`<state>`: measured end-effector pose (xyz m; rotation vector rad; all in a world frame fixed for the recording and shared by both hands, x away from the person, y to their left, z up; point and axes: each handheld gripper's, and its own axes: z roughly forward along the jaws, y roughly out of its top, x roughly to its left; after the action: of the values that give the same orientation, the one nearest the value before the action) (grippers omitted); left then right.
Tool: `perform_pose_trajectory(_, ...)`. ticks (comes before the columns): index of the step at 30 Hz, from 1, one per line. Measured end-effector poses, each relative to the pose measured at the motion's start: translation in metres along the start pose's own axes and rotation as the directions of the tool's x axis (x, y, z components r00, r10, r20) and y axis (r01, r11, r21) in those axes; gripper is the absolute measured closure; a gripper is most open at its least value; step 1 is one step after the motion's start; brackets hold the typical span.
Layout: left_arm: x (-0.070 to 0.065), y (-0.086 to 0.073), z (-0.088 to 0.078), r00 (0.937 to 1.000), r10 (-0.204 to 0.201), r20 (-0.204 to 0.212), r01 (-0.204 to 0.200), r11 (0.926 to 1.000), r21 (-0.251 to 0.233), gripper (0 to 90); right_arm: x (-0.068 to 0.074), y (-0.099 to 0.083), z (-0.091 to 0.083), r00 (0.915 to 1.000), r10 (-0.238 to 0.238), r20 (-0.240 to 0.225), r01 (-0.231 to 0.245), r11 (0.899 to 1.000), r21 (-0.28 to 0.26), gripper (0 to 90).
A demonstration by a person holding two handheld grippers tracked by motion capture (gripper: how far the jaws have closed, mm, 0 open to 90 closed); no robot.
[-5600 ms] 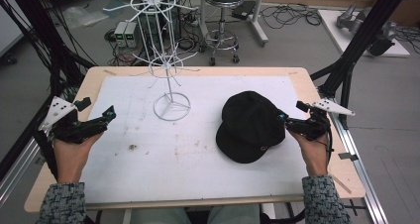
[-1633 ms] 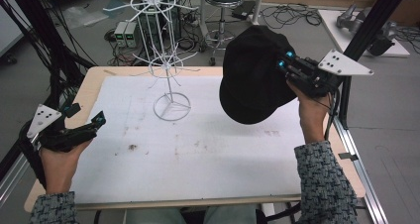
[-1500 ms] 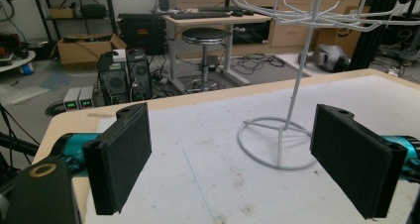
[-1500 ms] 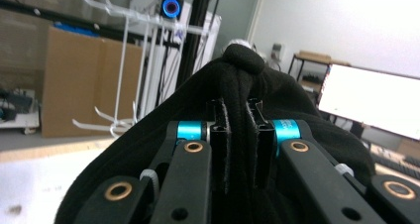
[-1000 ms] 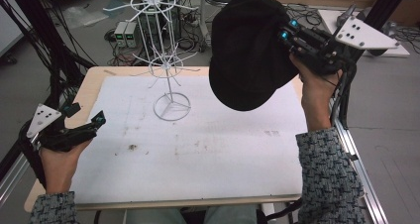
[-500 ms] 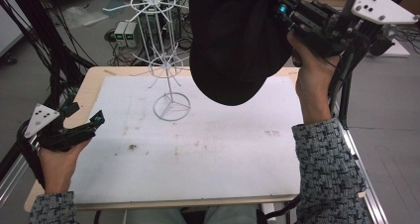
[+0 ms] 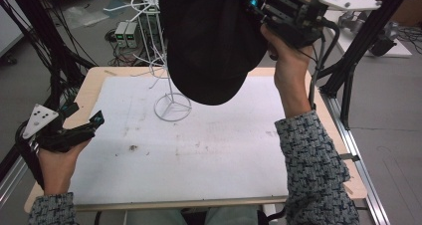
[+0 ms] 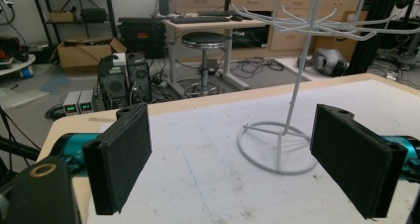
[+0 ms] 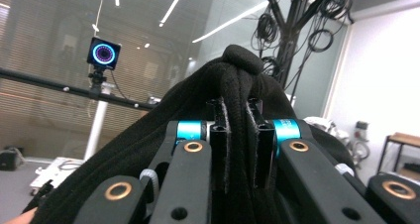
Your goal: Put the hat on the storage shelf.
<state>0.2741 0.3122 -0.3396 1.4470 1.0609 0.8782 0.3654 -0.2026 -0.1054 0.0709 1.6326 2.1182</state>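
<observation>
With its jaws clamped on a fold of the black cap [image 7: 211,41], the right gripper [image 7: 255,1] held it high above the white wire rack [image 7: 166,80], apparently mid-carry to hang it, which called for lowering it onto a hook, while the left gripper [image 7: 82,119] rested wide open at the desk [image 7: 199,160] edge.

The hat [image 7: 211,41] hangs above the rack [image 7: 171,105] on the table [image 7: 199,150].

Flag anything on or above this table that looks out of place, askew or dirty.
Nothing looks damaged or spilled. The black cap hangs in the air, pinched by the right gripper, and hides the top of the white wire stand, which stands upright. The white table cover carries a few dark smudges. The left gripper is open.
</observation>
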Motion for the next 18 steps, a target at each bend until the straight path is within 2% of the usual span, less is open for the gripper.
perform_pose_trajectory(2,0.001,0.000,0.000,1.0000,0.000,-0.002,0.000,1.0000,0.003,16.3,-0.002,-0.009,0.010,0.9996,0.027,-0.010,-0.027,1.000,0.005,83.4)
perform_pose_trajectory(8,0.001,-0.001,0.001,1.0000,-0.002,-0.001,0.002,1.0000,0.005,16.3,-0.005,-0.024,0.025,0.9983,0.056,-0.017,-0.055,0.998,0.041,83.3)
perform_pose_trajectory(10,0.001,-0.001,0.001,1.0000,-0.002,-0.001,0.002,1.0000,0.004,16.3,-0.006,-0.028,0.029,0.9986,0.051,-0.012,-0.050,0.997,0.061,83.3)
perform_pose_trajectory(18,0.001,-0.001,0.000,1.0000,0.000,-0.001,0.000,1.0000,0.004,16.3,-0.009,-0.047,0.037,0.9958,0.092,-0.002,-0.091,0.990,0.111,82.6)
